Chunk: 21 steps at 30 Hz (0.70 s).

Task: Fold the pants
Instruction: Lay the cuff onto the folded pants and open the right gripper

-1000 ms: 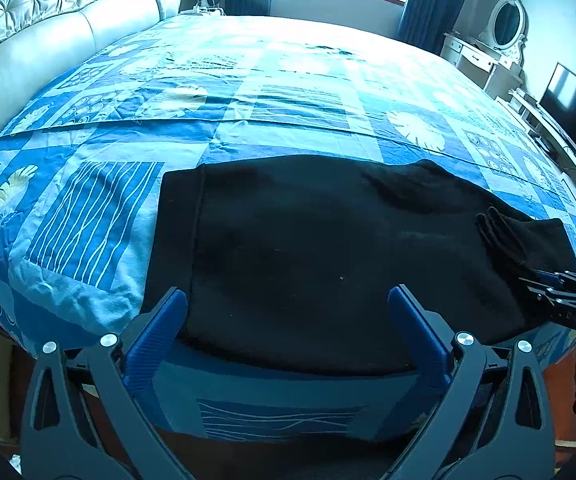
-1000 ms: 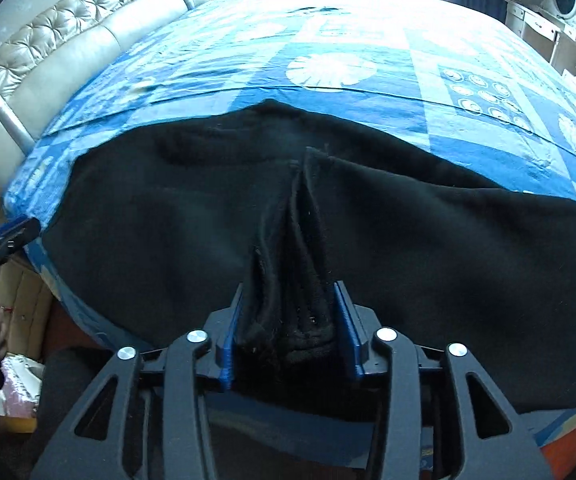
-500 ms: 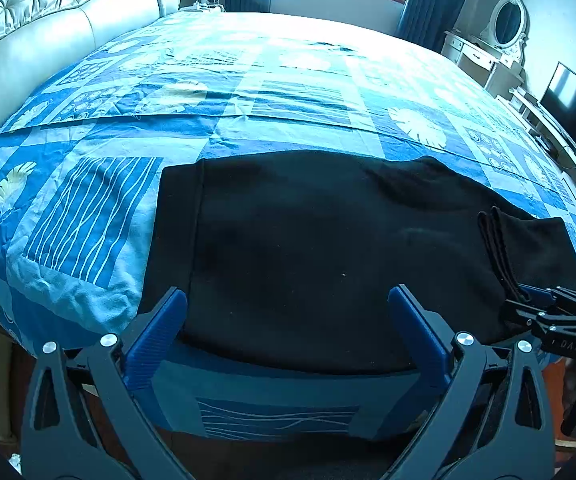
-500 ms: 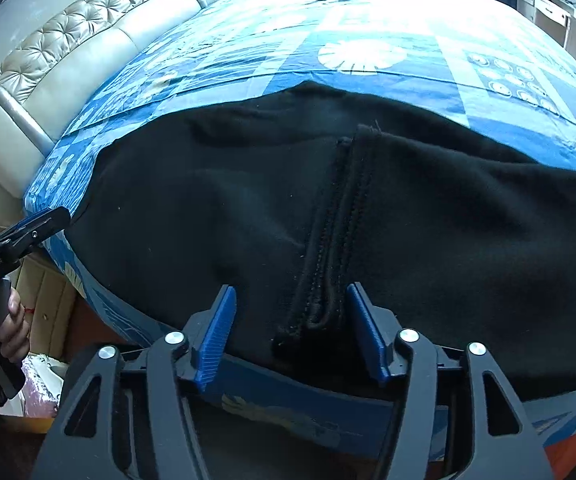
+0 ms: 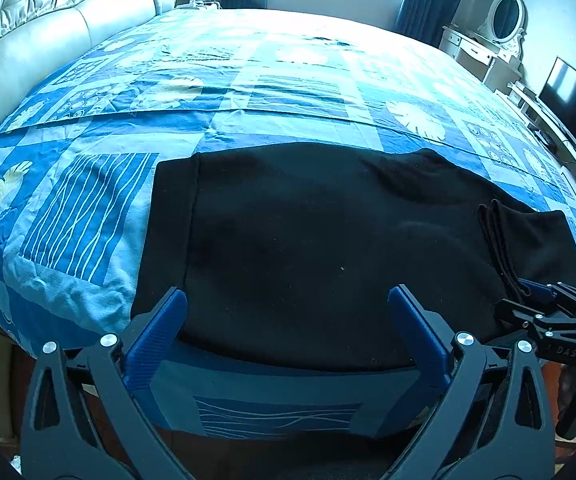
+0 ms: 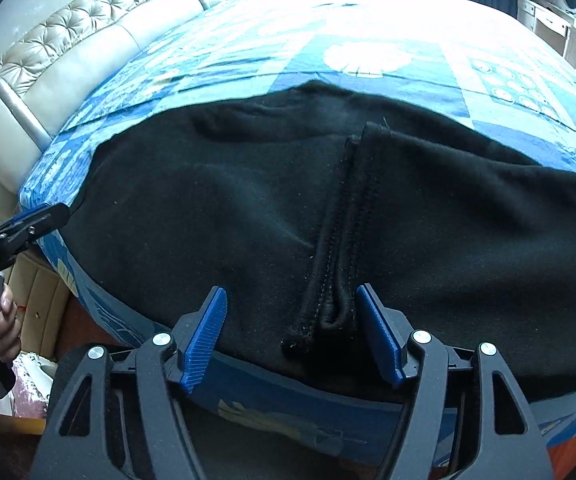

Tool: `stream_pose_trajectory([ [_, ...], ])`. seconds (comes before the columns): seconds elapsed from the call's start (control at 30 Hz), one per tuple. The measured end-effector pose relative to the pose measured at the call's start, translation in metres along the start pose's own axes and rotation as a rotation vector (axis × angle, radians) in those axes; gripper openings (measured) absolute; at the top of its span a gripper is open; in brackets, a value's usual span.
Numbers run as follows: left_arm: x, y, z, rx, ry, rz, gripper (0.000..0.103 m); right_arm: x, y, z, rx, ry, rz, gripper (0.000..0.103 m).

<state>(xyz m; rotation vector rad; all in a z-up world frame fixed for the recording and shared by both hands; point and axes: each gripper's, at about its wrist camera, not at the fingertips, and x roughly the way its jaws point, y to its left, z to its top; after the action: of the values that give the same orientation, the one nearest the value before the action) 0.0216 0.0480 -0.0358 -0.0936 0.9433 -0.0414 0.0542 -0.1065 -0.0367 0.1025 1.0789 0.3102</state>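
Black pants lie flat along the near edge of the bed, waistband at the left in the left wrist view. A folded hem lies on top at the right end; it also shows in the left wrist view. My left gripper is open and empty at the bed's near edge, over the pants' front edge. My right gripper is open, its jaws either side of the hem end without holding it. It shows in the left wrist view. The left gripper shows in the right wrist view.
The bed has a blue patterned cover and a padded cream headboard at the left. A dresser with mirror and a TV stand at the right. The bed's front edge drops just below the grippers.
My right gripper has opened and let go of the folded hem, which now lies flat on the pants. It has pulled back a little. The left gripper has hardly moved.
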Motion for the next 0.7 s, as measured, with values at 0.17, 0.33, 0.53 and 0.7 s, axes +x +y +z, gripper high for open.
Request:
stream_pose_trajectory([
  [0.17,0.002,0.001,-0.002,0.001,0.005,-0.004,0.101,-0.040,-0.016,0.007,0.006,-0.075,0.070,0.067],
  [0.33,0.004,0.006,-0.001,-0.019,0.013,-0.013,0.101,-0.092,-0.078,0.020,0.091,-0.171,0.099,0.067],
  [0.53,0.007,0.007,-0.002,-0.028,0.020,-0.014,0.101,-0.120,-0.231,0.010,0.450,-0.259,0.095,0.067],
  [0.7,0.010,0.006,-0.003,-0.027,0.030,-0.012,0.101,-0.077,-0.316,-0.015,0.745,-0.206,0.269,0.067],
])
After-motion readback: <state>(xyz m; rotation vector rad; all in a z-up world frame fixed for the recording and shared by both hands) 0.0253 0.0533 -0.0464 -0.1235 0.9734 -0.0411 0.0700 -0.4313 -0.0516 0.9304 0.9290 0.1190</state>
